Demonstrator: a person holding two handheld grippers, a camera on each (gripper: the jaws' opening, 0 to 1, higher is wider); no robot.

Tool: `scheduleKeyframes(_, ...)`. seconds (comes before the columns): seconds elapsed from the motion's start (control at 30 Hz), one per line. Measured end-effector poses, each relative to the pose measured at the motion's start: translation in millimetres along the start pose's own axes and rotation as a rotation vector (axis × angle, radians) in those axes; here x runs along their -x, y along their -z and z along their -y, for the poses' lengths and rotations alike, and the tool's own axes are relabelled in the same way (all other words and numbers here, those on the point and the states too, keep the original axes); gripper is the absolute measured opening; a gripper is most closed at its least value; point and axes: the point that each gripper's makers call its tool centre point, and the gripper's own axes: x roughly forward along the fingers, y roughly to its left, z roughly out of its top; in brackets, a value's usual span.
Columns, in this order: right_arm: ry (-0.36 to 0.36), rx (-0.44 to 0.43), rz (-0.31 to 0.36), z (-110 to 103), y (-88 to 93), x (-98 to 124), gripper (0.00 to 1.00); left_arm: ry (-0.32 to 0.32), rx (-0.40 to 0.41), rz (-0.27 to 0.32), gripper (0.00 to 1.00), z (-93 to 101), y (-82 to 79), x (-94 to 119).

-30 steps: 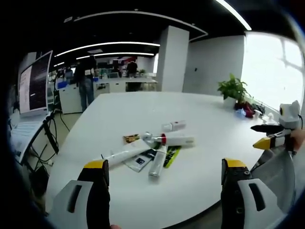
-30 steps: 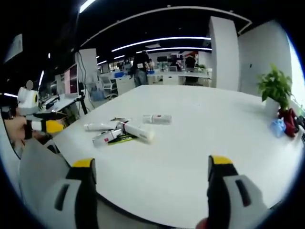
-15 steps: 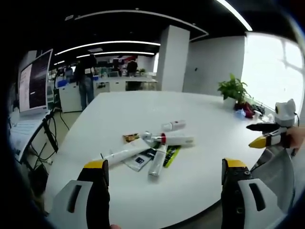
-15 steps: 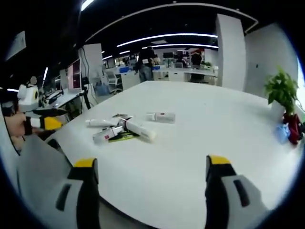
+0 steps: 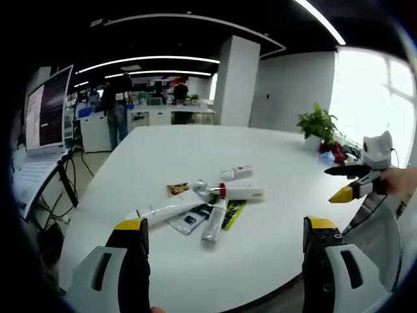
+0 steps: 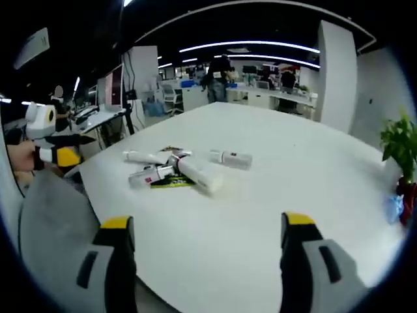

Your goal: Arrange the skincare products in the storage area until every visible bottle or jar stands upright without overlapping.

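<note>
Nothing is reading clearly: the labels on the tubes [image 5: 225, 192] lying on the desk [image 5: 260, 156] and the monitor [image 5: 45, 111] are showing only blurred marks.

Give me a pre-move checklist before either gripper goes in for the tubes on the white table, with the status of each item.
1. Left gripper open and empty: ok, jaws stand wide apart with nothing between them.
2. Right gripper open and empty: ok, same.
3. Products upright: not ok, every tube in the pile lies flat.
4. No overlapping: not ok, the red-banded tube lies across the others, over flat sachets.
5. An easy first pick: ok, the small bottle lies apart from the pile.
6. Room on the white table to stand items: ok, bare surface surrounds the pile.
</note>
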Motion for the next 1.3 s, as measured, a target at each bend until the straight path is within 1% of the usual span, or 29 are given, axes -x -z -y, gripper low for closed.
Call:
scheduleKeyframes(0.07, -0.018, 0.008, -0.004, 0, -4.0, -5, 0.93, 0.003, 0.001, -0.003, 0.97, 0.3, 0.4, -1)
scheduleKeyframes(0.33, -0.083, 0.084, -0.023, 5, -23.6, -30, 0.92, 0.008, 0.011, -0.008, 0.97, 0.4, 0.5, -2)
scheduleKeyframes(0.43, -0.108, 0.103, -0.039, 7, -29.3, -40, 0.90, 0.012, 0.009, -0.010, 0.97, 1.5, 0.6, -2)
scheduleKeyframes(0.5, -0.121, 0.127, -0.051, 8, -33.2, -46, 0.88, 0.015, 0.006, -0.012, 0.97, 2.5, 0.7, -2)
scheduleKeyframes(0.57, -0.136, 0.155, -0.077, 8, -34.7, -52, 0.85, 0.015, 0.005, -0.015, 0.97, 2.6, 0.9, -3)
scheduleKeyframes(0.6, -0.153, 0.184, -0.090, 6, -36.8, -55, 0.84, 0.015, 0.008, -0.015, 0.97, 2.6, 0.8, -3)
scheduleKeyframes(0.67, -0.163, 0.227, -0.094, 7, -43.2, -63, 0.84, 0.010, 0.013, -0.014, 0.97, 1.4, 0.3, -2)
scheduleKeyframes(0.73, -0.177, 0.240, -0.104, 7, -48.3, -71, 0.85, 0.007, 0.020, -0.013, 0.97, 0.2, -0.4, -2)
scheduleKeyframes(0.83, -0.190, 0.246, -0.111, 8, -53.5, -82, 0.83, 0.004, 0.028, -0.014, 0.97, -1.0, -0.5, -3)
scheduleKeyframes(0.93, -0.207, 0.247, -0.118, 4, -57.1, -91, 0.82, -0.003, 0.036, -0.023, 0.97, -3.7, 0.4, -6)
scheduleKeyframes(1.0, -0.221, 0.284, -0.126, 1, -61.0, -97, 0.82, -0.006, 0.040, -0.024, 0.97, -4.4, 0.7, -7)
scheduleKeyframes(1.13, -0.213, 0.329, -0.142, -1, -72.7, -109, 0.81, -0.002, 0.041, -0.029, 0.97, -3.4, 2.1, -9)
scheduleKeyframes(1.2, -0.217, 0.335, -0.155, -3, -77.6, -118, 0.79, 0.003, 0.040, -0.036, 0.97, -2.6, 3.6, -10)
scheduleKeyframes(1.27, -0.239, 0.333, -0.177, -7, -78.5, -127, 0.78, 0.007, 0.044, -0.033, 0.97, -2.2, 3.6, -11)
scheduleKeyframes(1.3, -0.254, 0.346, -0.193, -11, -78.0, -131, 0.78, 0.007, 0.046, -0.033, 0.97, -2.3, 3.6, -11)
